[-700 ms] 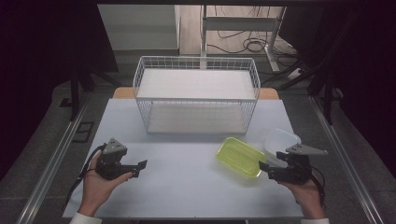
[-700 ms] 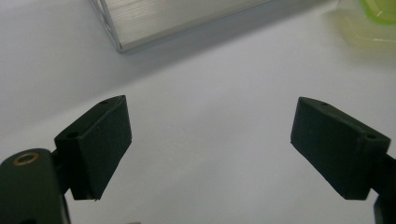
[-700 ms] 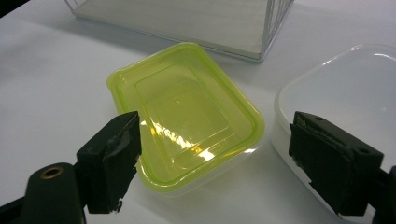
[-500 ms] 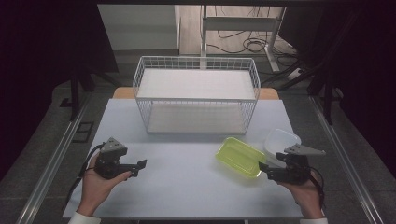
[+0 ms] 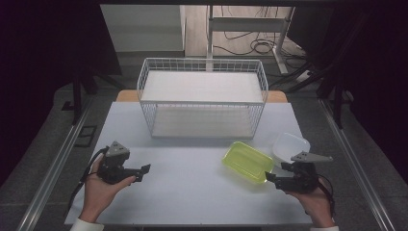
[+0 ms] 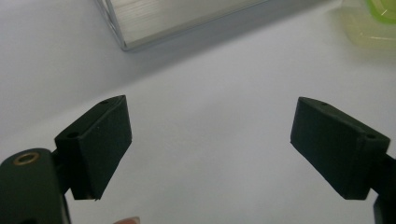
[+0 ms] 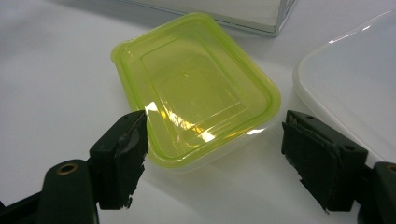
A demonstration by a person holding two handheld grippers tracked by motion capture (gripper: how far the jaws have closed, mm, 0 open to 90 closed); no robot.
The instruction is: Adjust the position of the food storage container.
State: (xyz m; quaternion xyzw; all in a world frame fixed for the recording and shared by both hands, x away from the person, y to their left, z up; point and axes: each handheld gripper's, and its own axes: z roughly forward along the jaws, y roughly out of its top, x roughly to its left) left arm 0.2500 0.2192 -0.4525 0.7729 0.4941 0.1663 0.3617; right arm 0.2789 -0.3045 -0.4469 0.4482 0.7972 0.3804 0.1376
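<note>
Right gripper (image 5: 267, 176) (jaws wide) unmoved beside yellow-green container (image 5: 248, 161); left gripper (image 5: 145, 169) likewise.

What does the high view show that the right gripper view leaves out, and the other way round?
High view alone: the whole white wire basket, the left gripper held over bare table, and both hands.

Right gripper view alone: the close detail, with the right gripper and its open jaws flanking the near corner of the yellow-green container, not pressing on it.

Shared: the yellow-green container, the white container beside it, the table and the basket's lower edge.
</note>
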